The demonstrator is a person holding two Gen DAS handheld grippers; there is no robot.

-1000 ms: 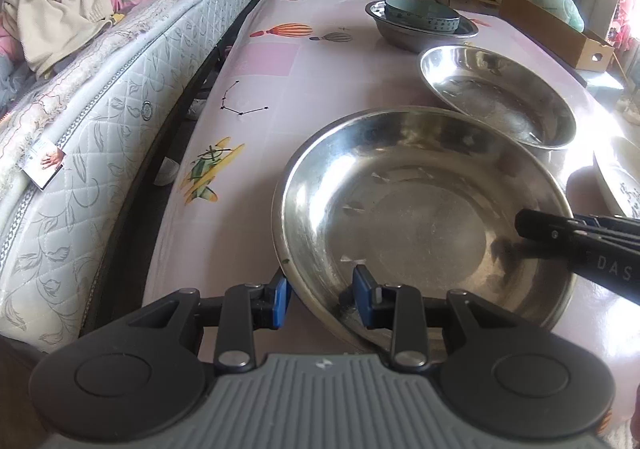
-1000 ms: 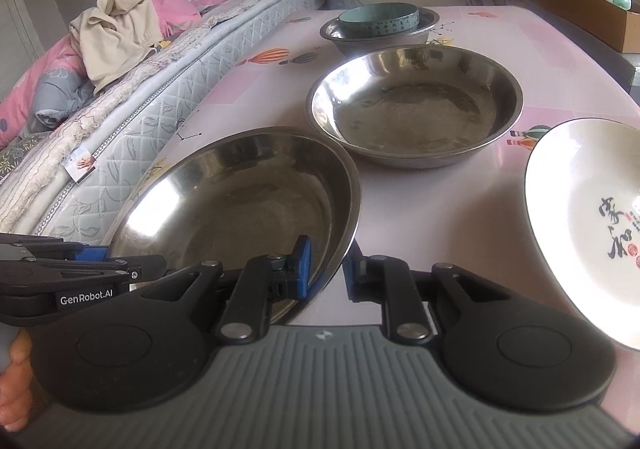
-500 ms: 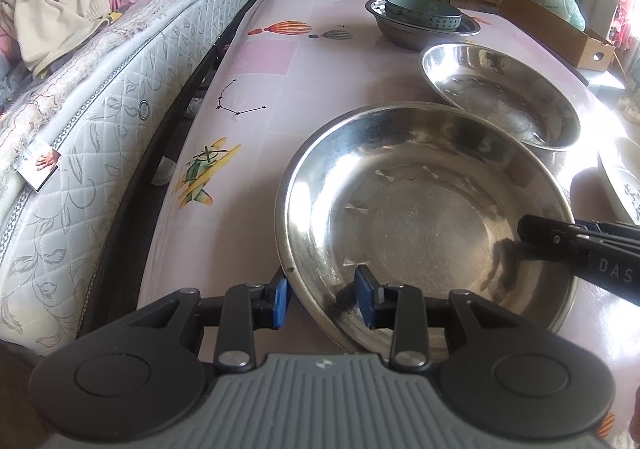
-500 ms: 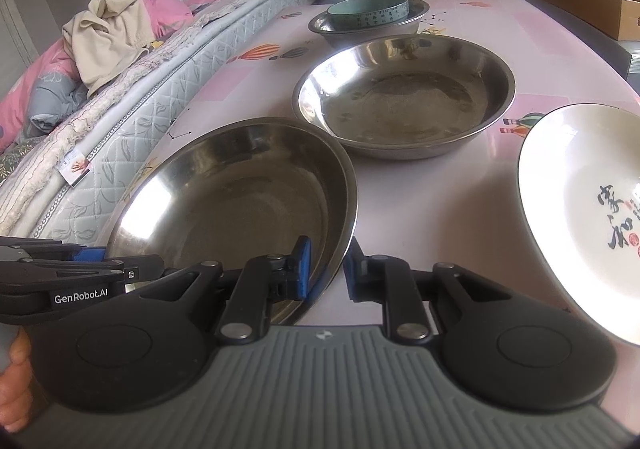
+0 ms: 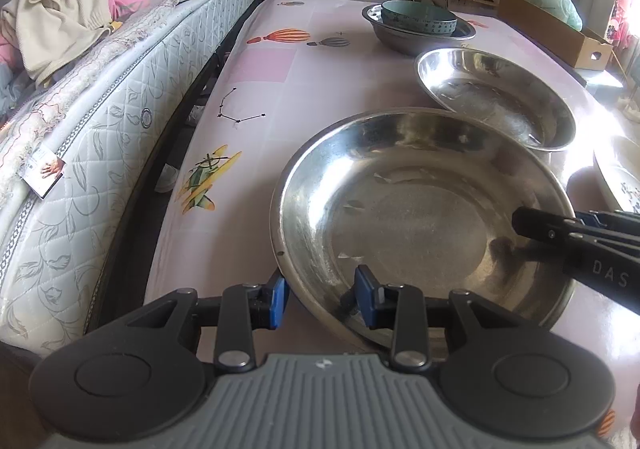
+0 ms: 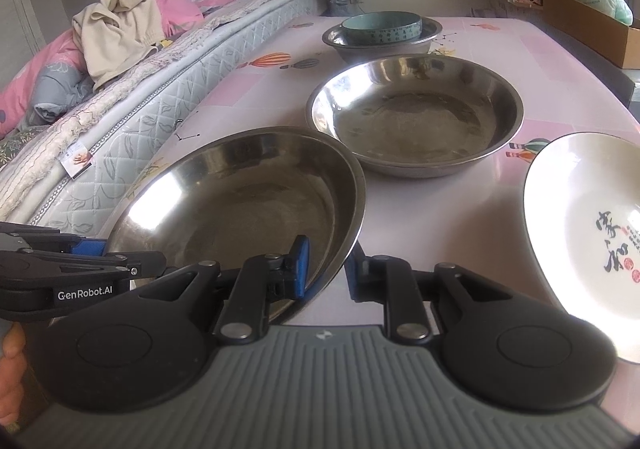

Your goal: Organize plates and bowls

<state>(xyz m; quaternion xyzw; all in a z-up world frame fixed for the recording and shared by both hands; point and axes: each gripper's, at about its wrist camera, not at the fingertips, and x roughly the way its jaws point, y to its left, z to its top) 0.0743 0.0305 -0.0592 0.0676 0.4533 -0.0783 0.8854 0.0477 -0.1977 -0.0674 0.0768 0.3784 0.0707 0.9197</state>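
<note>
Left gripper (image 5: 320, 299) and right gripper (image 6: 326, 267) each clamp the rim of the steel pan (image 6: 240, 205) near the tabletop's (image 5: 280, 89) front edge. A second steel pan (image 6: 416, 117) sits just behind; a white plate (image 6: 588, 233) lies at the right edge.

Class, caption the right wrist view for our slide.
Both tools grip a steel pan on a pink table.

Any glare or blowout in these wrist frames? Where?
Left wrist: window light blows out the right edge, washing over the white plate and the table there. Right wrist: evenly lit, one bright glare patch inside the near steel basin. Both show fisheye curvature.
</note>
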